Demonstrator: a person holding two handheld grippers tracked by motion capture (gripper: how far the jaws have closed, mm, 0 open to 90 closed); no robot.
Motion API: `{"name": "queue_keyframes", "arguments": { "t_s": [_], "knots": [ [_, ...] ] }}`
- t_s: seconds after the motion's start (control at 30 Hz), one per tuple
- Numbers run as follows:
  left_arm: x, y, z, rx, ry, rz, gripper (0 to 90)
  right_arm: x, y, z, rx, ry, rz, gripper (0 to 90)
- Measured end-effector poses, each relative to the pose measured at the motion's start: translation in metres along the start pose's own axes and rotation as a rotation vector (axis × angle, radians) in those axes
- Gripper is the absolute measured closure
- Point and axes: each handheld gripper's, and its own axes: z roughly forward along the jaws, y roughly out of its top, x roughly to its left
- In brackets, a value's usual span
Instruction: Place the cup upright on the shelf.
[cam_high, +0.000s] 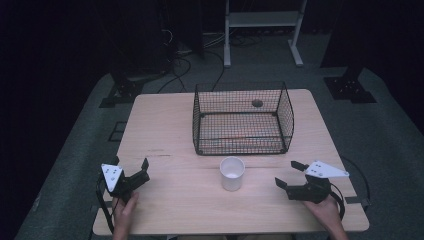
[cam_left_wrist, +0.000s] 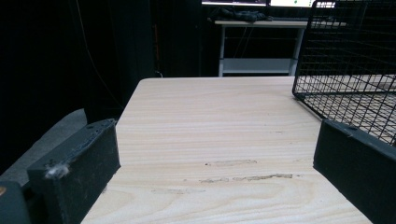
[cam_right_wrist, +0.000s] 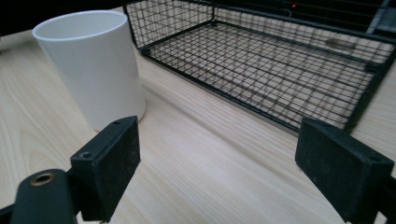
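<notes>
With both the left gripper and right gripper released, approach the upright white cylindrical cup squarely, probably bound for the black wire basket behind it.

Dark room; grey floor; white shelf frame; floor cables.

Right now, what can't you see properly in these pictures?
- Inside of the white cup: high view too dim to tell if anything is in it; its wall hides it in the right gripper view.
- Dark round spot by the wire basket: too small to name.
</notes>
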Motion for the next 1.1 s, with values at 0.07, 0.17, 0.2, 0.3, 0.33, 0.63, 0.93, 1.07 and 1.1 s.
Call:
{"name": "queue_keyframes", "arguments": {
  "t_s": [0.07,0.17,0.2,0.3,0.33,0.63,0.93,1.07,1.1],
  "knots": [
    [0.000,0.000,0.000,0.000,0.000,-0.002,0.0,0.003,0.000,0.005,0.012,0.015,-0.006,13.3],
    [0.000,0.000,0.000,-0.001,0.000,-0.003,0.0,0.009,0.002,0.011,0.024,0.031,-0.019,13.3],
    [0.000,0.000,0.000,0.000,0.000,-0.002,0.0,0.010,0.002,0.012,0.024,0.036,-0.021,13.3],
    [0.000,0.000,0.000,-0.001,0.000,-0.003,0.0,0.014,0.004,0.016,0.025,0.049,-0.030,13.3],
    [0.000,0.000,0.000,-0.001,0.000,-0.004,0.0,0.016,0.006,0.018,0.025,0.053,-0.035,13.2],
    [0.001,0.000,0.000,-0.001,0.001,-0.007,0.0,0.028,0.014,0.028,0.011,0.102,-0.055,12.9],
    [0.001,0.000,0.000,-0.001,0.001,-0.010,0.0,0.039,0.017,0.044,0.044,0.140,-0.075,11.4],
    [0.001,0.000,0.000,-0.001,0.001,-0.008,0.0,0.043,0.019,0.047,0.056,0.155,-0.078,10.4],
    [0.001,0.000,0.000,-0.001,0.001,-0.008,0.0,0.044,0.020,0.048,0.057,0.158,-0.080,10.3]
  ]
}}
